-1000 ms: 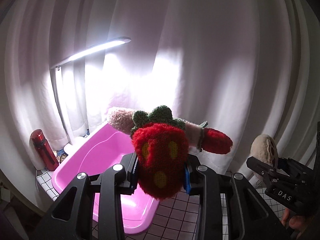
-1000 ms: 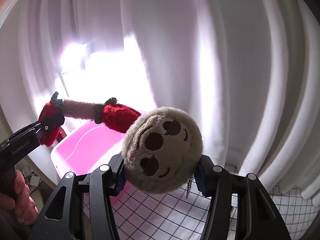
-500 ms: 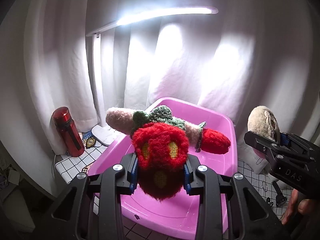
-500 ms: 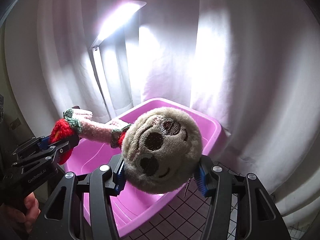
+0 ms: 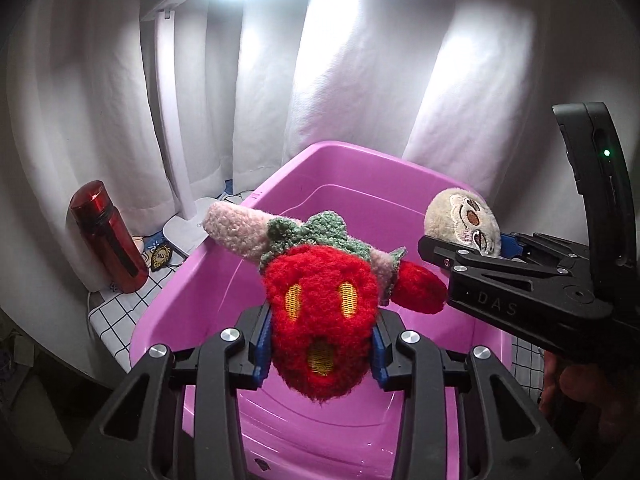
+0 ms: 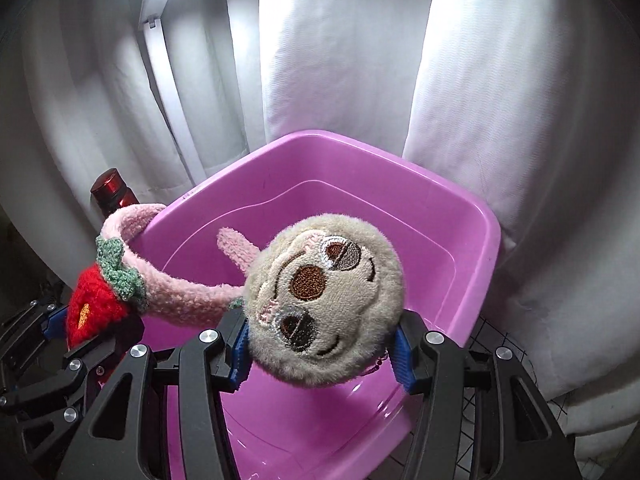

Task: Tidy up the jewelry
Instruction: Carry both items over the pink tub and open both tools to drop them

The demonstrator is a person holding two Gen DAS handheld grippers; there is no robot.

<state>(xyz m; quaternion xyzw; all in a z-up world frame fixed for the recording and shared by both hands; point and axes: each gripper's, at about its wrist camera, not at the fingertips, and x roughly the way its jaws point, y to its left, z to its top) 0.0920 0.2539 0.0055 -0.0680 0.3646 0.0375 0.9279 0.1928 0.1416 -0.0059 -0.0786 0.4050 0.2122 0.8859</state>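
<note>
Left wrist view: looks forward and down along own fingers, close above near rim of pink tub [image 5: 340, 168]; strawberry plush [image 5: 320, 320] fills centre foreground; right gripper [image 5: 480, 252] enters from right edge. Faces white curtain [image 5: 360, 80], lamp post [image 5: 172, 120] and red bottle [image 5: 106, 236] at left.

Right wrist view: same heading, close over tub [image 6: 440, 192] near right corner; sloth plush [image 6: 324, 304] dominates; left gripper [image 6: 84, 332] at lower left. Shared: tub, curtain [image 6: 340, 48], lamp post [image 6: 160, 64], bottle [image 6: 112, 192], both plush.
</note>
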